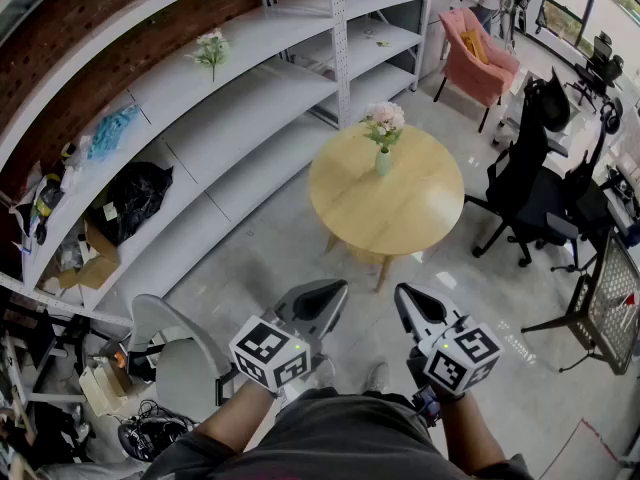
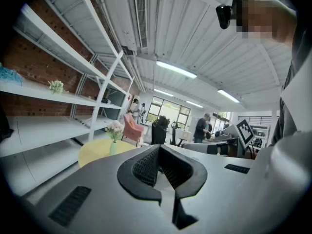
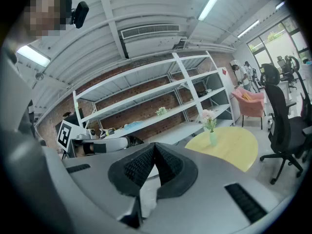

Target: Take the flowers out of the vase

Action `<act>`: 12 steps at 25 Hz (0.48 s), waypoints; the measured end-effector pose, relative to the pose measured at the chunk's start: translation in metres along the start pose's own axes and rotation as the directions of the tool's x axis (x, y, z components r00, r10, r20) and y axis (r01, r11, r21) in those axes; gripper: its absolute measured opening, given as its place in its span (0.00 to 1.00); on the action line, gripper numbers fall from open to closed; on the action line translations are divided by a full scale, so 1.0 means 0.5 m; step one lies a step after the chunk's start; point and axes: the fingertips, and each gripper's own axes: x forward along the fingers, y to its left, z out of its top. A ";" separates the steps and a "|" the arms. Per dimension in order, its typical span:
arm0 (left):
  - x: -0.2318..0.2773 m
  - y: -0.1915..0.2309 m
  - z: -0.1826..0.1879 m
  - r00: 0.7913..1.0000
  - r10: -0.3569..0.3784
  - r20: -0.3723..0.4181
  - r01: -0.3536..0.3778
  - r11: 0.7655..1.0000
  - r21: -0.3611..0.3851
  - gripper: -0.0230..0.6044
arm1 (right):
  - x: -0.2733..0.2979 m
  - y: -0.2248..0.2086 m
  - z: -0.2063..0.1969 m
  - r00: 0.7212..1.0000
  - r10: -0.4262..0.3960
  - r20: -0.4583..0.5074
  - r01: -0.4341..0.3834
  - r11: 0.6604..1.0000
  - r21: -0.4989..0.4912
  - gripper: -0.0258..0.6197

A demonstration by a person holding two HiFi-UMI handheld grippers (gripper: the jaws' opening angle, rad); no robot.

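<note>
Head view: the person's forearms [image 1: 225, 423] reach forward, holding the left claw [image 1: 325, 298] and right claw [image 1: 408, 303] side by side over the grey floor [image 1: 260, 258]. Each carries a cube [image 1: 268, 353] of black-and-white square markers. Both gripper views show the ribbed black pads [image 2: 146, 165] pressed together with nothing between them. Far ahead, well apart from both claws, pink and white flowers [image 1: 385, 120] stand upright in a slim pale-green vase [image 1: 383, 161] on the far half of a round, pale wooden bench [image 1: 420, 213].
</note>
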 end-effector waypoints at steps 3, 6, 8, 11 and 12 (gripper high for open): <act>0.005 -0.004 -0.001 1.000 -0.001 0.000 0.001 1.000 0.000 0.05 | -0.003 -0.004 -0.002 1.000 0.001 0.000 -0.001 1.000 0.011 0.06; 0.006 -0.003 0.001 1.000 -0.001 0.000 0.001 1.000 -0.001 0.05 | -0.002 -0.004 0.000 1.000 0.005 -0.002 -0.005 1.000 0.009 0.06; 0.006 -0.002 0.002 1.000 -0.001 -0.001 0.001 1.000 -0.001 0.05 | -0.002 -0.004 0.002 1.000 0.006 -0.001 -0.006 1.000 0.011 0.06; 0.007 -0.004 0.000 1.000 -0.001 -0.002 0.001 1.000 0.001 0.05 | -0.005 -0.010 0.002 1.000 -0.002 0.009 0.002 1.000 0.015 0.06; 0.008 -0.006 -0.001 1.000 -0.001 -0.003 0.001 1.000 0.002 0.05 | -0.007 -0.013 0.002 1.000 -0.007 0.013 0.006 1.000 0.017 0.06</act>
